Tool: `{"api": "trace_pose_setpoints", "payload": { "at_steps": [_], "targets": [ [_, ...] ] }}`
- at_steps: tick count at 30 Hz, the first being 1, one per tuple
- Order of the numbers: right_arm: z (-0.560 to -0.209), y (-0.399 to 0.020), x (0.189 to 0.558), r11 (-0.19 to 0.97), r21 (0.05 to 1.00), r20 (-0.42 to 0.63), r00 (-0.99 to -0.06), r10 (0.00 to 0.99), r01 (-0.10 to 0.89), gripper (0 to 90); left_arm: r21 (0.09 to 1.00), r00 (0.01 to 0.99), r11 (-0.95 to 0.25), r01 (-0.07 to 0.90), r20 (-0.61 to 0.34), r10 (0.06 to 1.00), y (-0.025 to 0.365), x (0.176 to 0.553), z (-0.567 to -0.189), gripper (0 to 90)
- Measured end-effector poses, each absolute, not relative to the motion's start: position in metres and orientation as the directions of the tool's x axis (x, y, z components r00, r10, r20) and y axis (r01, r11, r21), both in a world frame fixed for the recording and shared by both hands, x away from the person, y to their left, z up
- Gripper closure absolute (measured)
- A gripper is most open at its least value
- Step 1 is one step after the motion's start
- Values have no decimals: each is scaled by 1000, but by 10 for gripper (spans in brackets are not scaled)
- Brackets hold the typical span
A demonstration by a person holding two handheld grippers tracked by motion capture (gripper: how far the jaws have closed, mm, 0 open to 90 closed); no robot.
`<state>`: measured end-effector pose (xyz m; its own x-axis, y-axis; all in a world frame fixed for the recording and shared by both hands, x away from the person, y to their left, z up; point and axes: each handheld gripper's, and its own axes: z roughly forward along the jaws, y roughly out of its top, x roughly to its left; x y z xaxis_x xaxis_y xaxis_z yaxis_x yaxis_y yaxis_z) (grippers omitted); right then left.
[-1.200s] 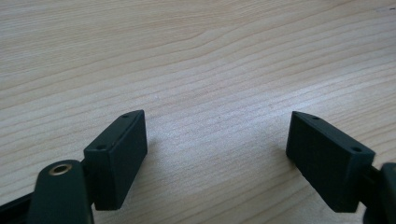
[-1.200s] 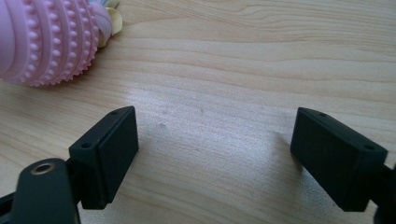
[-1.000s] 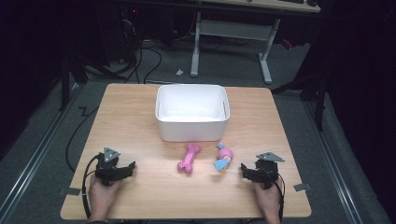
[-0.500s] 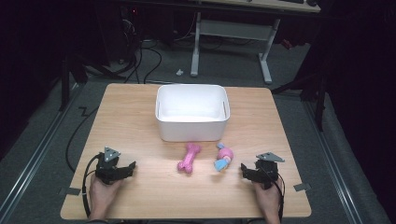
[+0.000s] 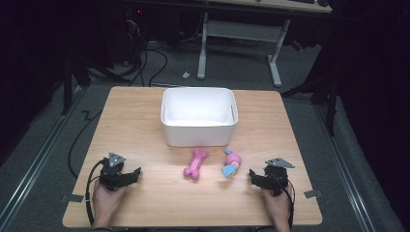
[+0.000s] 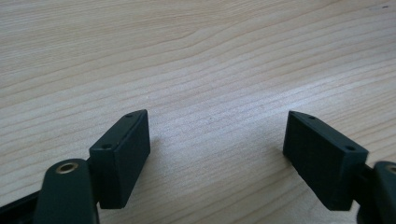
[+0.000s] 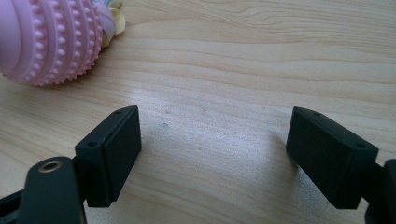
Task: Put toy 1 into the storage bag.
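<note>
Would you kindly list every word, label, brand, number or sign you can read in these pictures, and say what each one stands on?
None: no readable text, label, number or sign appears.
White bin: plain walls, no marking.
Pink bone toy and pink-and-blue toy: no lettering visible.
Wooden table: bare grain only.
Left gripper and right gripper: plain black, unmarked.

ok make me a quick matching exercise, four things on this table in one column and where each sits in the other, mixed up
Things:
1. white bin
2. pink bone toy
3. pink and blue toy
4. left gripper

Places:
A. near left corner of the table, jaws open
B. centre, towards the far edge
C. in front of the bin, nearer the right gripper
D. in front of the bin, left of the other toy

Pairs: 1-B, 2-D, 3-C, 4-A
</note>
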<state>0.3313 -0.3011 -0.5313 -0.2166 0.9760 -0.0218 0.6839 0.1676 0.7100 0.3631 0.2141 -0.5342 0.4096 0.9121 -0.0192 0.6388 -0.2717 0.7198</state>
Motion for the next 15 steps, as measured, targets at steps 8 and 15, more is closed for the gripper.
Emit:
{"api": "trace_pose_setpoints", "payload": {
  "at_steps": [8, 15],
  "targets": [
    [-531, -301, 331, 168, 710, -22, -217, 976, 684, 185, 725, 410, -256, 640, -41, 911, 217, 358, -531, 249],
    [-531, -301, 331, 168, 710, -22, -217, 976, 683, 186, 731, 424, -257, 632, -48, 905, 215, 353, -526, 262]
  ]
}}
